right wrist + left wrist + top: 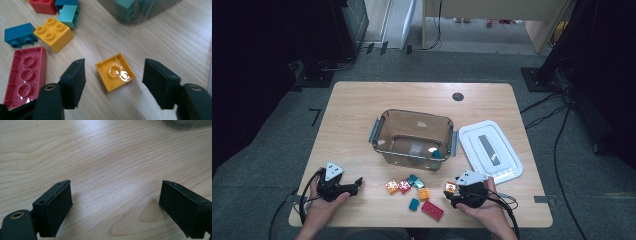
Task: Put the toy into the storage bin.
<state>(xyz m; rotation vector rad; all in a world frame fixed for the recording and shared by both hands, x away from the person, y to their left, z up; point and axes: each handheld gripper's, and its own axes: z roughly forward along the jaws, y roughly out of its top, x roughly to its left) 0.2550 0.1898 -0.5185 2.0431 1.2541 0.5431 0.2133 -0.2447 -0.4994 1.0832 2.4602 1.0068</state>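
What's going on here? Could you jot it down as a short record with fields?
Setting: wooden table with a clear plastic tub and a white lid lying beside it
In the tub: a teal block
Loose blocks: orange, red and teal ones in front of the tub, among them a long red block
Right hand-held gripper: open, jaws on either side of an upside-down orange block
Left hand-held gripper: open over bare wood

Bright, even overhead light — soft, slightly blurred views
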